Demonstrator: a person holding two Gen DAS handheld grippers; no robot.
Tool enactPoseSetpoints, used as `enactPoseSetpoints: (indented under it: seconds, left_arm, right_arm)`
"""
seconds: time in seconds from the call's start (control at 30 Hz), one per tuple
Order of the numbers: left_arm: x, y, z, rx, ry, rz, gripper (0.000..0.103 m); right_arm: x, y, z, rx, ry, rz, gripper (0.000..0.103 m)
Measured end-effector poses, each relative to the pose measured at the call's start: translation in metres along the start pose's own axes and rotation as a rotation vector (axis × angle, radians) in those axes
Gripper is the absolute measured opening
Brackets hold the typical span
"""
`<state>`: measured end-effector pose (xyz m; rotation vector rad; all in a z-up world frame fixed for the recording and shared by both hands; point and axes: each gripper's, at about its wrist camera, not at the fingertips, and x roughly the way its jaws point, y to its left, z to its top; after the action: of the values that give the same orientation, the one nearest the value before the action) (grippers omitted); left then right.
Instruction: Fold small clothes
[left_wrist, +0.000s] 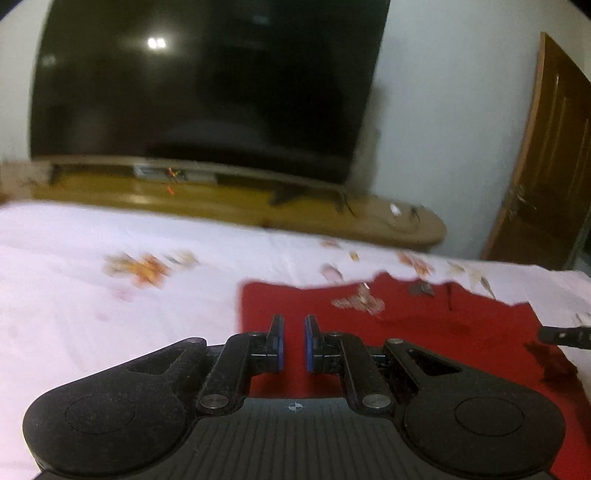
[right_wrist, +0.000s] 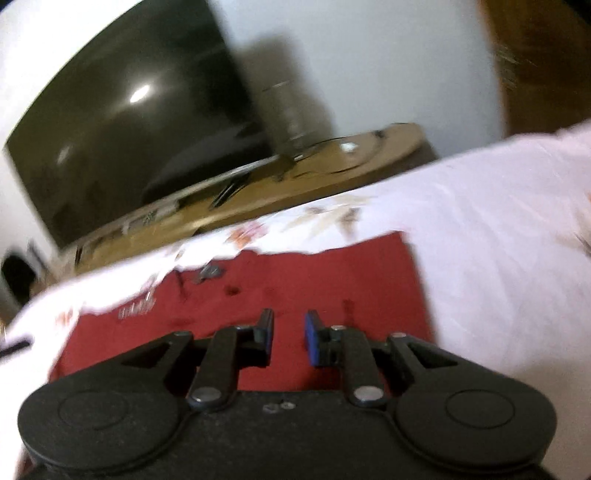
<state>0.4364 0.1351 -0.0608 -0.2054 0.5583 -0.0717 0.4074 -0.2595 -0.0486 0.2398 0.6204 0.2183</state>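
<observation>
A small red garment (left_wrist: 424, 332) lies flat on a white bedsheet with floral prints (left_wrist: 92, 295); it has a pale print and a dark mark near its far edge. My left gripper (left_wrist: 294, 326) hovers over its left part, jaws slightly apart and empty. In the right wrist view the same red garment (right_wrist: 314, 280) lies under my right gripper (right_wrist: 289, 325), whose jaws are apart and empty. The right gripper's tip shows at the right edge of the left wrist view (left_wrist: 565, 335). Both views are blurred.
A large dark TV (left_wrist: 207, 85) stands on a low wooden cabinet (left_wrist: 258, 210) beyond the bed's far edge. A brown wooden door (left_wrist: 546, 166) is at the right. The white sheet (right_wrist: 498, 240) spreads around the garment.
</observation>
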Motion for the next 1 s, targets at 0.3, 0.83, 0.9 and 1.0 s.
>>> enactPoseSetpoints:
  seconds: [0.3,0.83,0.9,1.0]
  left_arm:
    - [0.022,0.015,0.005,-0.042,0.026,-0.001,0.009]
    - [0.081,0.011,0.012,0.041,0.075,0.05,0.009]
    - [0.065,0.005,0.016,0.039,0.059,0.037,0.009]
    - [0.045,-0.01,0.009,0.091,0.013,0.002,0.009]
  right_arm:
    - [0.03,0.003,0.006,-0.173,0.035,-0.095,0.022]
    - [0.081,0.013,0.004,-0.32,0.051,-0.18,0.03]
    - [0.08,0.013,0.005,-0.322,0.061,-0.183,0.03]
    - [0.048,0.028,0.009,-0.374,-0.024,-0.174,0.034]
